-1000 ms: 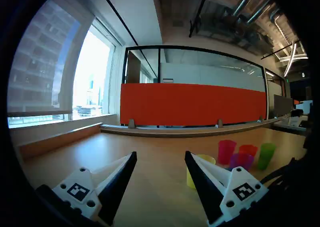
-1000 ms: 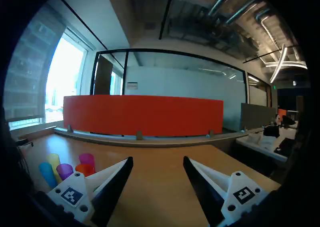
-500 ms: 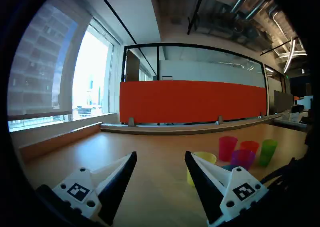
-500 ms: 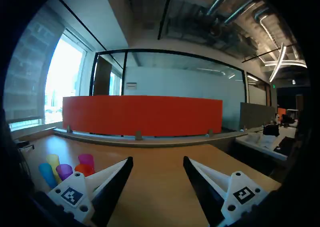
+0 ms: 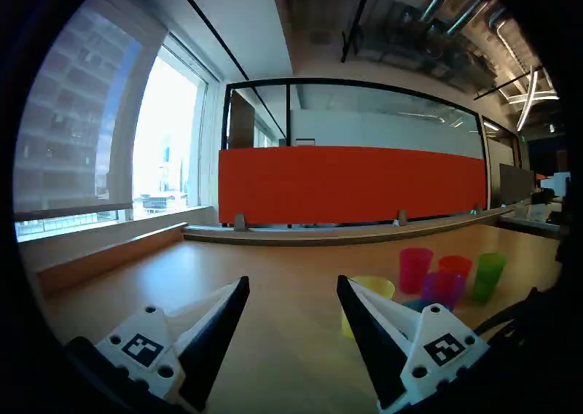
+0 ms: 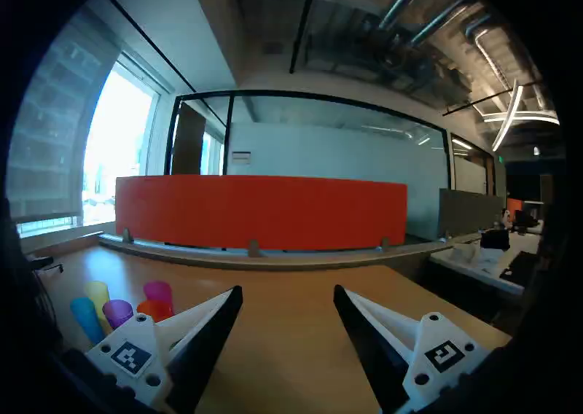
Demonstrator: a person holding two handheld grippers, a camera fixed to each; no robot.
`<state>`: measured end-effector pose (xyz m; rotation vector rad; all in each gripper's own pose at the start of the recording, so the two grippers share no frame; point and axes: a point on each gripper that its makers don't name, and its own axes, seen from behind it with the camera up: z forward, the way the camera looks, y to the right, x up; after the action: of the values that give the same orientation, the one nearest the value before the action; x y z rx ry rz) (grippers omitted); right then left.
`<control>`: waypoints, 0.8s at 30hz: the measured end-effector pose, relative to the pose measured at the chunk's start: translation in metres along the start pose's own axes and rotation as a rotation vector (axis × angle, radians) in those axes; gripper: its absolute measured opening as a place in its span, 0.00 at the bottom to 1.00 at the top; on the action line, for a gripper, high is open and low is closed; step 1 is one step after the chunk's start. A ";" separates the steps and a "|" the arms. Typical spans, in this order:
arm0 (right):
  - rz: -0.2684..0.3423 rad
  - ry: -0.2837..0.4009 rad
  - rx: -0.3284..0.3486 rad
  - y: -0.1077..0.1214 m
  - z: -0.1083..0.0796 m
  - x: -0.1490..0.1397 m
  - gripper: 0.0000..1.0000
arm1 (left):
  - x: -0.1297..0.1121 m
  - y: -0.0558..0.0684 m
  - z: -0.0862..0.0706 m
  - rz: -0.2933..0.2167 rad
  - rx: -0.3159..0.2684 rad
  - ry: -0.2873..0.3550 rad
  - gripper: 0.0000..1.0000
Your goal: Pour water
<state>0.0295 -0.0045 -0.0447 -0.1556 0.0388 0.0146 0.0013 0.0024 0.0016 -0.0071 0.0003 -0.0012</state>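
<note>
Compared with one second ago I see almost no change: my left gripper (image 5: 291,279) and right gripper (image 6: 287,288) stay low over the desk (image 5: 284,264), fingers spread apart, holding nothing. The coloured cups (image 5: 415,267) stand grouped between them, and the yellow cup (image 5: 375,288) is partly hidden behind the left gripper's finger. An orange partition (image 5: 350,184) closes the far edge

The right gripper (image 6: 286,291) hangs with fingers apart over the wooden table (image 6: 291,356). Five coloured cups (image 6: 116,312) stand close together at its left.
</note>
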 end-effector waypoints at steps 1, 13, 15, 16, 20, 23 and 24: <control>0.000 0.004 0.001 0.000 0.000 0.001 0.97 | 0.000 0.000 0.000 0.000 0.000 0.000 0.89; -0.002 0.060 0.018 0.008 -0.001 0.012 0.97 | 0.000 0.000 0.000 0.000 0.000 0.000 0.89; -0.006 0.070 0.021 0.009 -0.001 0.013 0.97 | 0.000 -0.001 0.000 0.000 0.000 0.000 0.89; -0.009 0.075 0.023 0.009 -0.001 0.013 0.97 | 0.000 -0.001 0.000 0.000 0.000 0.000 0.89; -0.020 0.097 0.027 0.011 0.000 0.014 0.97 | 0.000 -0.001 0.000 0.000 0.000 0.000 0.89; -0.024 0.112 0.026 0.013 0.002 0.014 0.97 | 0.000 -0.001 0.000 0.000 0.000 0.000 0.89; -0.025 0.116 0.025 0.014 0.003 0.013 0.97 | 0.000 -0.001 0.000 0.000 0.000 0.000 0.89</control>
<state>0.0426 0.0097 -0.0440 -0.1316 0.1524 -0.0203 0.0012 0.0017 0.0014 -0.0075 -0.0001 -0.0009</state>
